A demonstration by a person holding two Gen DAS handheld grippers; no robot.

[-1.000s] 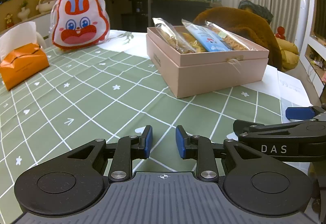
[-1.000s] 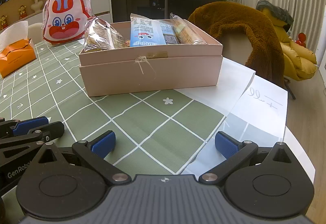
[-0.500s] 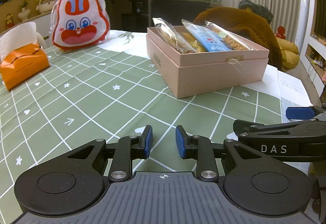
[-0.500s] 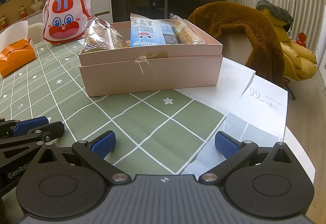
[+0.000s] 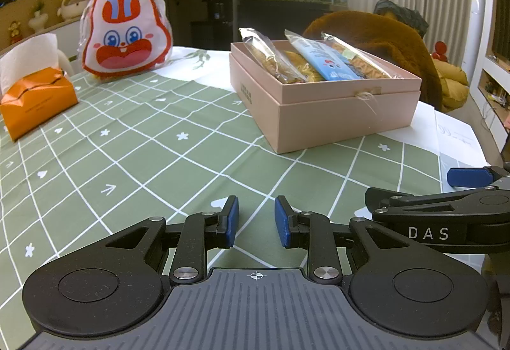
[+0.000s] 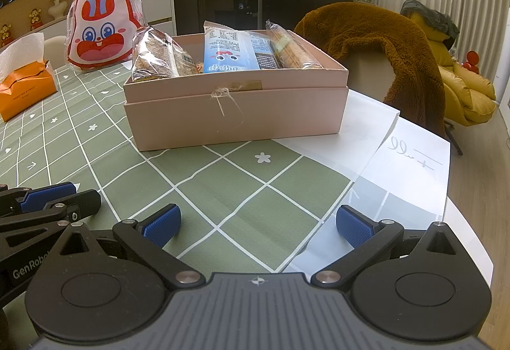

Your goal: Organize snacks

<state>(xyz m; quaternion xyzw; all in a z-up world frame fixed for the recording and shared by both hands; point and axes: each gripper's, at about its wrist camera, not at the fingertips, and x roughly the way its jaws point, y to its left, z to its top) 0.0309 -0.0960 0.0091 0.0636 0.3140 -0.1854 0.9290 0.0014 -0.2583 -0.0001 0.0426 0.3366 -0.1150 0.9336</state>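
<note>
A pink box (image 5: pixel 347 114) (image 6: pixel 236 114) stands on the green checked tablecloth. It holds three snack packs: a clear cookie pack (image 6: pixel 159 55) at the left, a blue pack (image 6: pixel 231 52) in the middle, and a clear biscuit pack (image 6: pixel 290 47) at the right. They also show in the left wrist view, with the blue pack (image 5: pixel 322 58) in the middle. My left gripper (image 5: pixel 256 221) hovers low over the cloth, its jaws a narrow gap apart and empty. My right gripper (image 6: pixel 257 224) is wide open and empty, in front of the box.
A rabbit-face bag (image 5: pixel 126 34) and an orange tissue box (image 5: pixel 35 103) stand at the far left. A brown furry throw (image 6: pixel 382 47) covers a chair behind the box. White papers (image 6: pixel 404 165) lie at the table's right edge.
</note>
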